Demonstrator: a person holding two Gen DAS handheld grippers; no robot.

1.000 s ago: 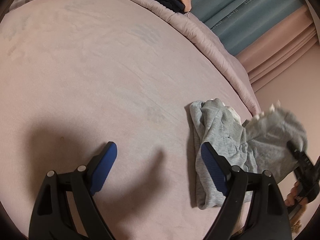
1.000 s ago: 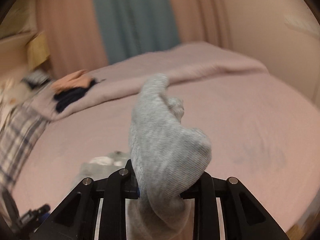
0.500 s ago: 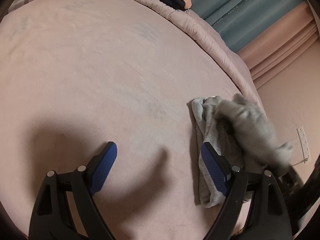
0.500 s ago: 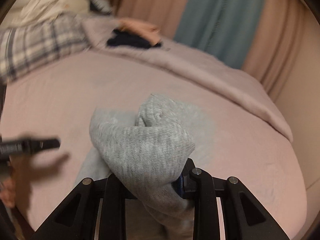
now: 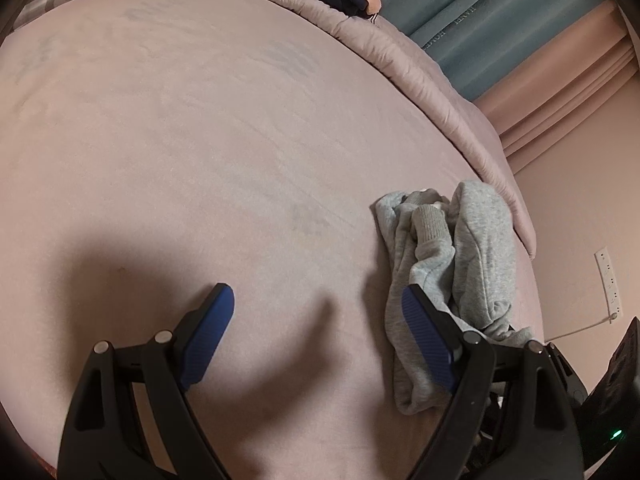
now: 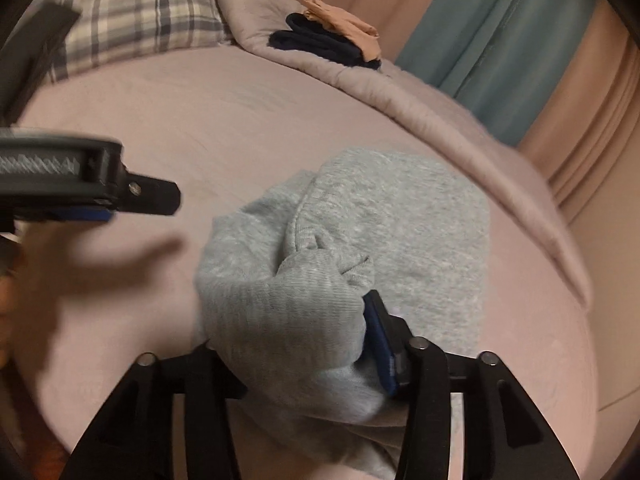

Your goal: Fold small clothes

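A small grey sweatshirt-like garment (image 5: 460, 256) lies crumpled near the right edge of the pink bed (image 5: 200, 140). In the right wrist view a ribbed fold of the grey garment (image 6: 380, 220) bulges between the jaws of my right gripper (image 6: 288, 320). Those jaws are opening; the blue pad (image 6: 380, 340) on the right shows its face and the cloth hides the other finger. My left gripper (image 5: 316, 292) hovers open over bare sheet just left of the garment, with nothing between its fingers. The left gripper (image 6: 92, 196) also shows in the right wrist view.
A rolled pink duvet (image 5: 420, 80) runs along the far side of the bed, with dark and peach clothes (image 6: 328, 40) stacked on it. A plaid pillow (image 6: 140, 20) lies at the head. Teal and pink curtains (image 5: 500, 12) hang behind; a wall socket (image 5: 608, 280) is at the right.
My right gripper swung its held part of the garment over and down onto the rest of it, rolling as it went, and its jaws have spread apart. The left gripper stayed put.
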